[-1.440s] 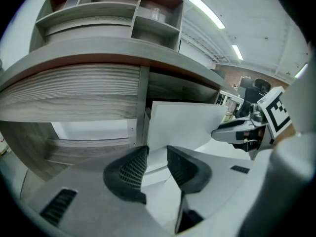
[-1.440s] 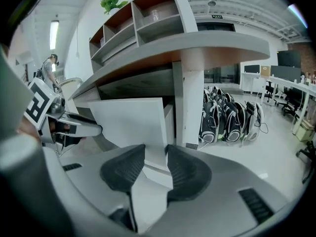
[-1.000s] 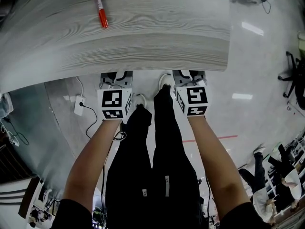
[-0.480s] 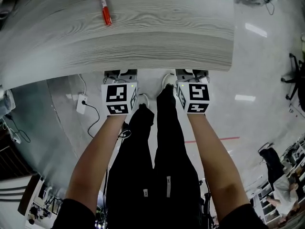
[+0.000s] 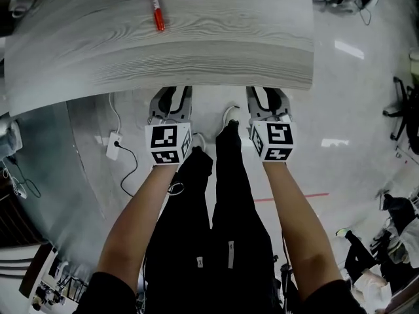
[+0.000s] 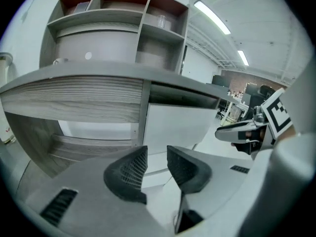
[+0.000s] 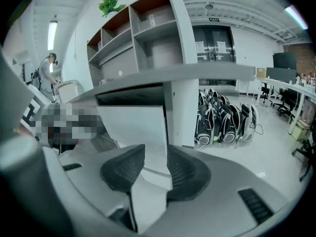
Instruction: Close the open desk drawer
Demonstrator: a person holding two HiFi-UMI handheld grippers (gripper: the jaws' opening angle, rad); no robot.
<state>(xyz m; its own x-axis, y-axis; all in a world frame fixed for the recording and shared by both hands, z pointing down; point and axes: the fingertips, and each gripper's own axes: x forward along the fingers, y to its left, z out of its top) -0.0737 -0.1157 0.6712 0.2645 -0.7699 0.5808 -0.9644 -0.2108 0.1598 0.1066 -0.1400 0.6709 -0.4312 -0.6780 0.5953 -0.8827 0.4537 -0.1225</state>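
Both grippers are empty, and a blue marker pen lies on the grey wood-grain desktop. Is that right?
No: the head view shows the marker pen is red, not blue. It does lie on the grey wood-grain desktop, and the left gripper and right gripper are empty.

left gripper [image 5: 171, 97] and right gripper [image 5: 267, 95] level, side by side, at front edge of desk [image 5: 229, 44]; red marker [image 5: 156, 6] lying on top.

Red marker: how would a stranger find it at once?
Start at the grey wood-grain desk top. On its far part, left of centre, lies a slim marker. It is the only red thing on the desk.
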